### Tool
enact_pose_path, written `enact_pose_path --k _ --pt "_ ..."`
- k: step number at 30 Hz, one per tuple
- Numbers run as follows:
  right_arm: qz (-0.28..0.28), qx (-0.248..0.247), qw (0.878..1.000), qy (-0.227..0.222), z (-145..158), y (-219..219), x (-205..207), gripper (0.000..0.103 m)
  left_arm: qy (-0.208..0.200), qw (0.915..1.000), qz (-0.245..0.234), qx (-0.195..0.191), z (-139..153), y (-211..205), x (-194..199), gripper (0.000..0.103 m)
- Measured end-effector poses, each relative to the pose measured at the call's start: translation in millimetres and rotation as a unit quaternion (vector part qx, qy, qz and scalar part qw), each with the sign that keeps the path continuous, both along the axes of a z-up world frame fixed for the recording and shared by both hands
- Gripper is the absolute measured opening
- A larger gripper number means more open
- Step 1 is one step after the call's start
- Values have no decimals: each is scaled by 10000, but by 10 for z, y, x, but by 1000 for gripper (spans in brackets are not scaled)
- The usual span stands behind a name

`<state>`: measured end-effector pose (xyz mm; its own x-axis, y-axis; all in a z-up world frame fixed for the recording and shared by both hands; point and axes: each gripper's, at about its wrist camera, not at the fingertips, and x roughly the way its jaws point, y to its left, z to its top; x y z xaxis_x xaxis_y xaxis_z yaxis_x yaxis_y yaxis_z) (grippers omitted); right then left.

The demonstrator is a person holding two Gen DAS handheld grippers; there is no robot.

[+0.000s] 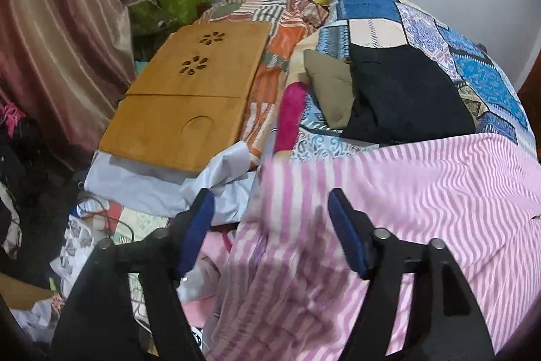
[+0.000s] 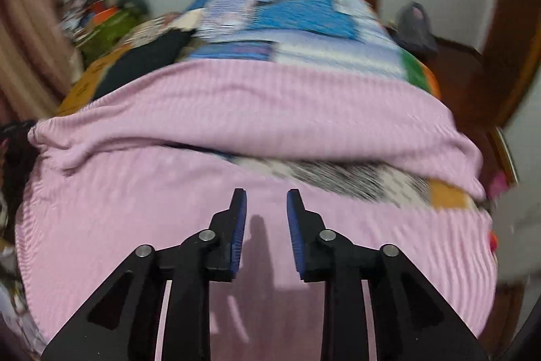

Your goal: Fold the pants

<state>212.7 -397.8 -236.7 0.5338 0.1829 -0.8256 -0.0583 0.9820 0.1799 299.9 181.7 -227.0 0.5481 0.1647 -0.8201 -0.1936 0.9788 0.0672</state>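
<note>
On one patchwork bedspread point(image 1: 480, 70): one striped pants point(image 1: 422, 192).

Right-wrist view: bedspread point(image 2: 287, 19) motion-blurred.

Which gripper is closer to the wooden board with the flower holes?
Left. The left gripper is just below the wooden board. The right gripper is over the pink striped pants, the board far left.

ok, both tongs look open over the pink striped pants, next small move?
Probably lower the right tongs onto the folded edge of the pink striped pants and close. Both tongs hold nothing, the left tongs spread wider, and the pants lie only partly folded.
</note>
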Motion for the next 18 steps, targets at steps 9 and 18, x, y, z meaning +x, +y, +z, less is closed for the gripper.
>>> enact_pose_path --k 9,18 --pt "-1317 -579 9896 58 -84 -1076 -231 47 617 9978 240 -15 -484 146 -573 79" --pt "-1597 -538 9857 85 -255 -1575 123 52 755 9950 614 -232 -750 105 -724 80"
